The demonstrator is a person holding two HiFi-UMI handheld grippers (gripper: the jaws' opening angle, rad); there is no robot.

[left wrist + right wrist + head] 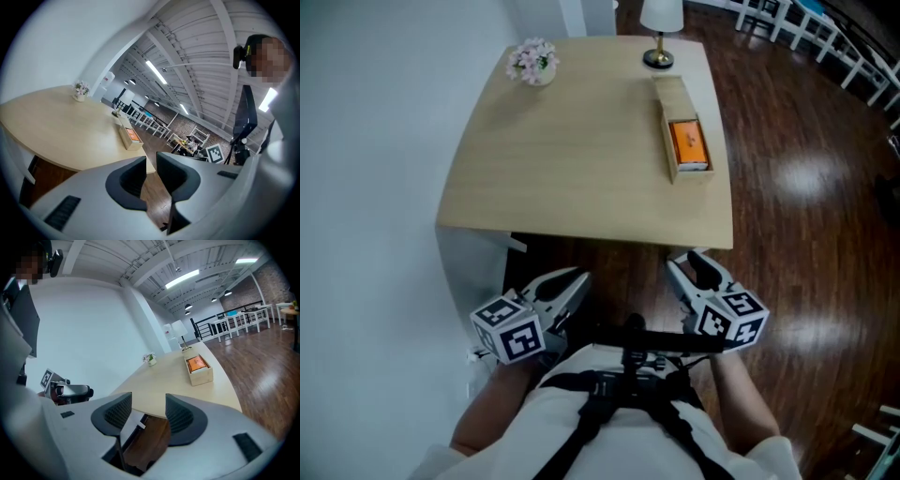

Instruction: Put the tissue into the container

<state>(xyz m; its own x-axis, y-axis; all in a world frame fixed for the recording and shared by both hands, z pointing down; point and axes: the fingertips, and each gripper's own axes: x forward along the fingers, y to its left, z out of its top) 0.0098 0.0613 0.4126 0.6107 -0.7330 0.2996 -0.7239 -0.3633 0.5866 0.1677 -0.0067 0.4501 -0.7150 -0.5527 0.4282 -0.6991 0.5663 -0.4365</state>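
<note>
A pale wooden table (pixel 581 159) with rounded corners stands against a white wall (pixel 375 141) on a glossy dark plank floor (pixel 806 187). At its right edge lies a long, narrow, open-topped container (pixel 664 122) of light wood. An orange tissue packet (pixel 689 142), flat and rectangular, lies inside it at the near end, filling that end from wall to wall, while the far end shows bare wood.

Both grippers are held level on the near side of the table, low by the person's body and well apart from the packet. The left gripper (pixel 567 286) has its grey jaws a narrow gap apart, with only floor seen between them. The right gripper (pixel 689 267) has its jaws wider apart, likewise holding nothing, and is the one nearer the container.

At the far edge stand a small lamp (pixel 660 23) with a white shade and a round dark base, and a little pot of pinkish flowers (pixel 533 63) at the far left.
</note>
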